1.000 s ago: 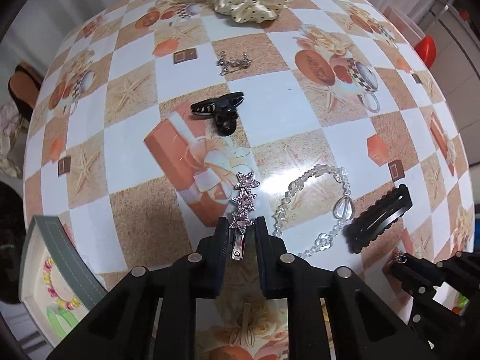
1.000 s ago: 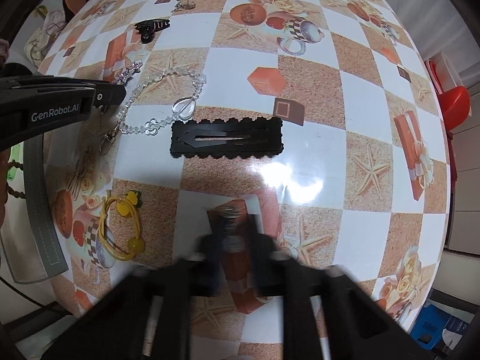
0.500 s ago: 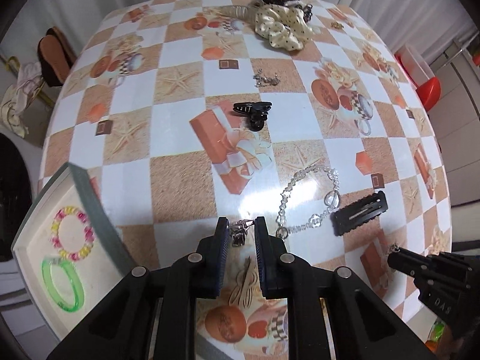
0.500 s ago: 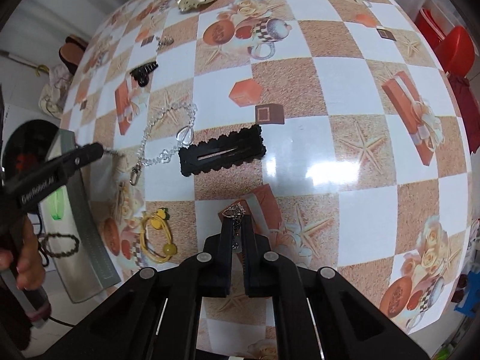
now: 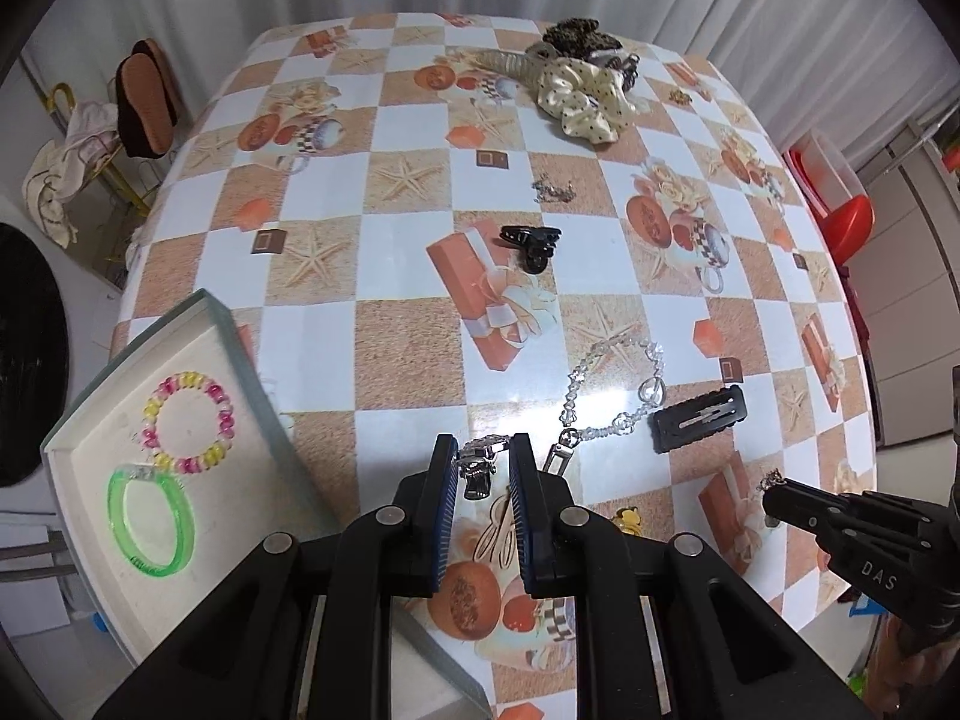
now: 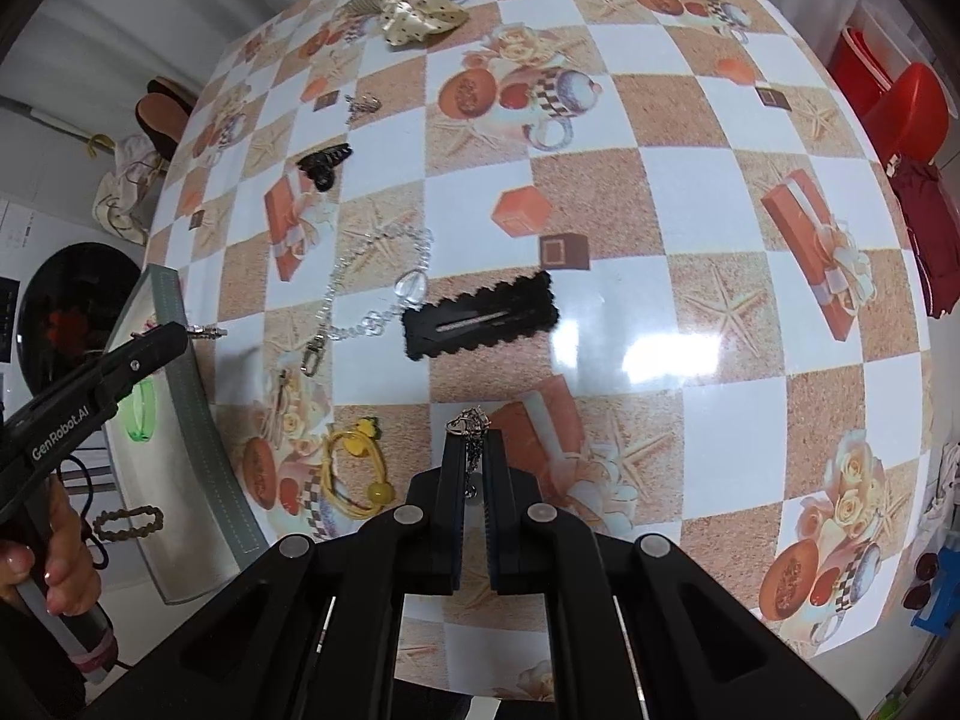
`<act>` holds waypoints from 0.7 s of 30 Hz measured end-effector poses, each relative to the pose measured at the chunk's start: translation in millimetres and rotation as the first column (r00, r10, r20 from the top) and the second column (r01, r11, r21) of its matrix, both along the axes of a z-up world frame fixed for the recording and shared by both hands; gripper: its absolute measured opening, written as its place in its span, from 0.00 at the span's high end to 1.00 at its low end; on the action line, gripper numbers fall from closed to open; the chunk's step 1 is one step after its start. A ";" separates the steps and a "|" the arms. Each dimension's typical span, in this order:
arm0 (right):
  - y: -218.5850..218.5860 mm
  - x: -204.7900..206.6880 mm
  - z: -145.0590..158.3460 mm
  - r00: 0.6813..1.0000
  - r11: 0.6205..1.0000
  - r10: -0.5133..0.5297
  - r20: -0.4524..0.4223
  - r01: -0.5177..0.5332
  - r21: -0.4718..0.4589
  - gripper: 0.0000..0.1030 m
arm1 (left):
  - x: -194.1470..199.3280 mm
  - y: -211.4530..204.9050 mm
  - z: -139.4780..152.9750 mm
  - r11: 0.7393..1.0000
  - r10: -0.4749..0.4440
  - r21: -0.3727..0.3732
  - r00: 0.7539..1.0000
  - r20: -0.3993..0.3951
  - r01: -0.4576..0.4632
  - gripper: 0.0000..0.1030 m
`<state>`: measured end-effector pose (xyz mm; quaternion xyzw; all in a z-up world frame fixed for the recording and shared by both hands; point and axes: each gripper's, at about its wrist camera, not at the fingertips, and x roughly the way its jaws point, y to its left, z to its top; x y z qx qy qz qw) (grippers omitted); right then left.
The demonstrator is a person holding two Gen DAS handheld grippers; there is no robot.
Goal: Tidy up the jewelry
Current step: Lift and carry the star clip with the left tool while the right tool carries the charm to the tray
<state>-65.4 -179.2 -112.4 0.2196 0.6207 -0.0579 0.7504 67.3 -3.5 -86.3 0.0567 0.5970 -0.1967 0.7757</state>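
In the left wrist view, the left gripper [image 5: 480, 468] is seen low in the centre of the frame, its jaws clamped on a silver hair clip [image 5: 477, 468]. The clip is pinched between the blue pads near their tips, with its metal end hanging down into the gap and its sparkly top showing just above the jaw tips. To the lower left of that frame a white tray [image 5: 90, 420] is seen at the table's edge; a pink and yellow bead bracelet [image 5: 187, 423] and a green bangle [image 5: 150, 522] are lying inside it, touching each other.

In the right wrist view, the right gripper [image 6: 474, 450] is seen at lower centre with its jaws closed tight on a small silver chain piece [image 6: 468, 423]. A tangle of it is poking out above the jaw tips, and a thin length is trailing down between the pads; what kind of jewelry it is cannot be told at this size.

Left on the checked tablecloth [image 6: 690, 276] are a clear bead chain [image 6: 366, 288] with a clasp at its lower end, and a black scalloped snap clip [image 6: 480, 315] just beside it, toward the middle of the frame. A black claw clip [image 6: 324, 163] is lying further up and to the left, and yellow hair ties [image 6: 354, 471] are seen at lower left, near the tray. A cream dotted scrunchie [image 6: 420, 12] is seen at the top of the frame.
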 end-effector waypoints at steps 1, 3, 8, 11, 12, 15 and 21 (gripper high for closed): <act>1.7 1.0 2.1 1.000 1.000 0.004 0.005 -0.004 0.000 0.94 | -1.0 4.2 3.1 1.000 0.010 -0.006 1.000 0.003 -0.010 0.78; 5.9 3.6 7.6 1.000 1.000 0.015 0.016 -0.015 -0.001 0.94 | -2.5 10.4 7.2 1.000 0.025 -0.014 1.000 0.007 -0.024 0.78; 20.8 14.2 20.0 0.998 0.999 0.050 0.041 -0.050 -0.001 0.94 | -6.8 34.6 18.3 0.997 0.075 -0.031 0.997 0.021 -0.075 0.78; 31.6 20.6 27.7 0.995 0.997 0.076 0.057 -0.076 0.001 0.94 | -9.8 50.5 23.4 0.993 0.110 -0.039 0.994 0.027 -0.109 0.78; 36.6 23.3 30.3 0.994 0.996 0.088 0.063 -0.089 0.002 0.94 | -11.2 56.4 24.8 0.992 0.123 -0.041 0.992 0.029 -0.122 0.78; 52.5 31.7 37.6 0.989 0.992 0.127 0.082 -0.128 0.005 0.94 | -16.1 76.3 28.7 0.985 0.166 -0.047 0.986 0.033 -0.165 0.78; 96.2 52.0 50.3 0.965 0.972 0.231 0.120 -0.234 0.012 0.94 | -30.4 122.2 31.3 0.964 0.263 -0.048 0.964 0.037 -0.262 0.78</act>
